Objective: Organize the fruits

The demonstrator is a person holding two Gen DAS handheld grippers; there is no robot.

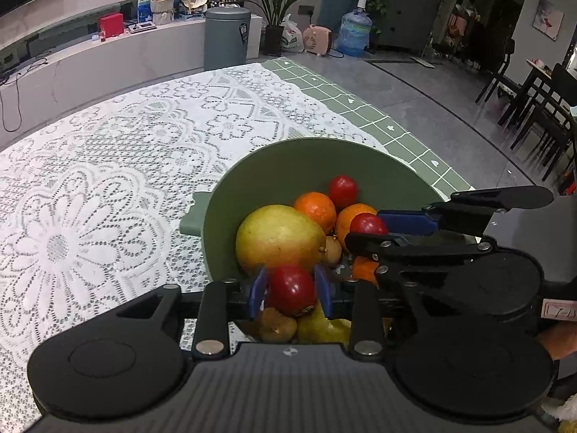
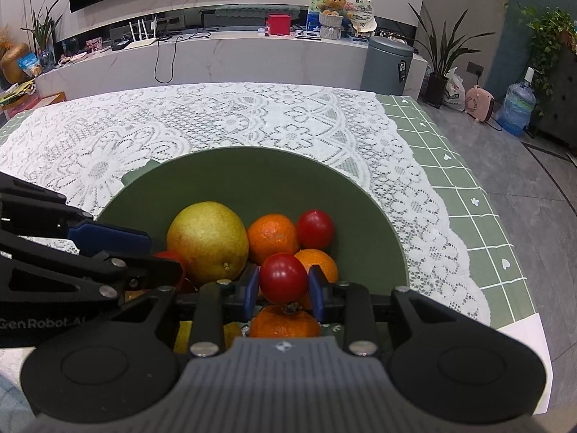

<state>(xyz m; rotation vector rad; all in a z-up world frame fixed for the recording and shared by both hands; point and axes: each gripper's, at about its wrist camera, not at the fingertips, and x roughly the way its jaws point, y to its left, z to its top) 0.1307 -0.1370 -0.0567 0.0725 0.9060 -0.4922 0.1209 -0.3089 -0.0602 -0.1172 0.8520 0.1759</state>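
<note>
Red tomatoes are pinched over the green bowl (image 2: 364, 202): one tomato (image 1: 291, 289) by the left gripper (image 1: 291, 290), another tomato (image 2: 283, 278) by the right gripper (image 2: 283, 288).

The right tongs (image 2: 283, 290) pinch a red tomato (image 2: 283, 278) between blue pads over the green bowl (image 2: 252, 173). At 10 o'clock from it lies a yellow pear (image 2: 207, 240), at 12 an orange (image 2: 272, 238), at 1 a second tomato (image 2: 315, 229). The left tongs (image 2: 144, 256) enter from 9 o'clock. The bowl sits on the lace-covered table (image 2: 216, 119).
</note>
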